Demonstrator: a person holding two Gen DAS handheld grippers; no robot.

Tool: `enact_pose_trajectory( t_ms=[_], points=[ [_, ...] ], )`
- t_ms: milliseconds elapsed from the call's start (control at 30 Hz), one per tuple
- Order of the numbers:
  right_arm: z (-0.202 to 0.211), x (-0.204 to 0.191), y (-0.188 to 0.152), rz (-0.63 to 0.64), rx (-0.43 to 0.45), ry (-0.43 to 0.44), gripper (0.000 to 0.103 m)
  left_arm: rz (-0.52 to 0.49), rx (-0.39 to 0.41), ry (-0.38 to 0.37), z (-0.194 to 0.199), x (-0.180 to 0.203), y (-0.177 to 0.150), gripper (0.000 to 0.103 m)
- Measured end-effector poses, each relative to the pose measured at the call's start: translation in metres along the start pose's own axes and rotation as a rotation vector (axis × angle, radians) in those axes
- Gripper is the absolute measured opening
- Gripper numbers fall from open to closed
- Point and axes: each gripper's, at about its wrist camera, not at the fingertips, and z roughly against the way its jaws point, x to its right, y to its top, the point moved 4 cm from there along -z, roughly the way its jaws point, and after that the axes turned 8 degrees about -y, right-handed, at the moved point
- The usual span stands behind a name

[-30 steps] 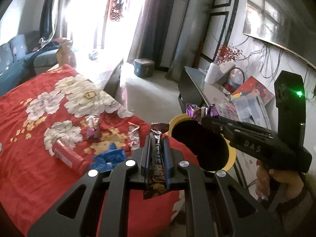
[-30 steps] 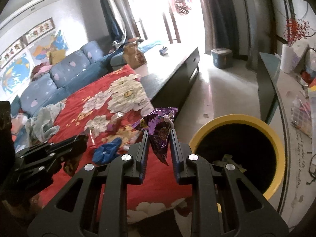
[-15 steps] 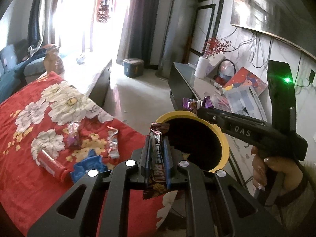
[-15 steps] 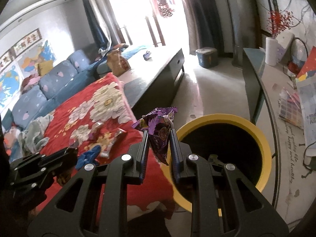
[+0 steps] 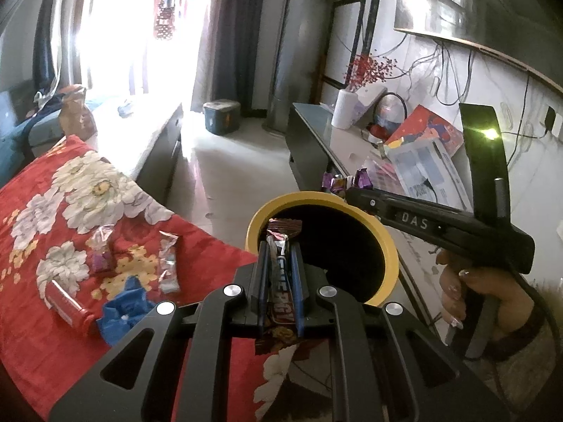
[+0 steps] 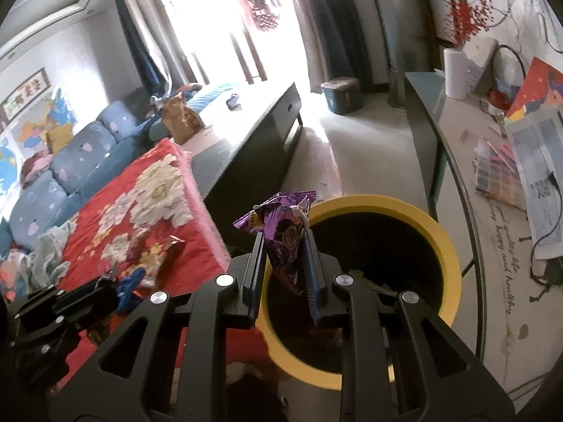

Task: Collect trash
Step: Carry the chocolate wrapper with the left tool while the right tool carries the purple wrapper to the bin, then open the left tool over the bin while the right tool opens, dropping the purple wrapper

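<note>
Two crinkly foil wrappers (image 5: 279, 274) (image 6: 286, 237), clamped.

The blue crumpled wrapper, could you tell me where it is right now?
In the left wrist view, the blue crumpled wrapper lies lower left on the red floral blanket, between the red tube and the left gripper.

A brown candy bar wrapper (image 5: 279, 256) is held upright over the near rim of the yellow-rimmed trash bin (image 5: 387, 246). A crumpled purple foil wrapper (image 6: 286, 235) is held above the bin's edge, and more wrappers (image 5: 167, 263) are left lying on the red flowered blanket.
</note>
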Motion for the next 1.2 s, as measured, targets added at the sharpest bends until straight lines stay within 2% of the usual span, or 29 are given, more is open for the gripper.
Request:
enact_pose_trajectory(
  t_ms=[400, 733, 1200],
  points=[
    [-0.009, 0.025, -0.001, -0.037, -0.011, -0.057, 0.016, -0.021, -0.036, -0.017, -0.025, 0.013, -0.001, 0.012],
    [-0.027, 0.048, -0.011, -0.059, -0.061, -0.128, 0.016, -0.033, -0.104, -0.039, -0.064, 0.019, -0.005, 0.012],
    [-0.045, 0.075, -0.024, -0.121, -0.134, -0.136, 0.016, -0.011, -0.181, -0.064, -0.120, 0.020, 0.002, 0.012]
  ],
)
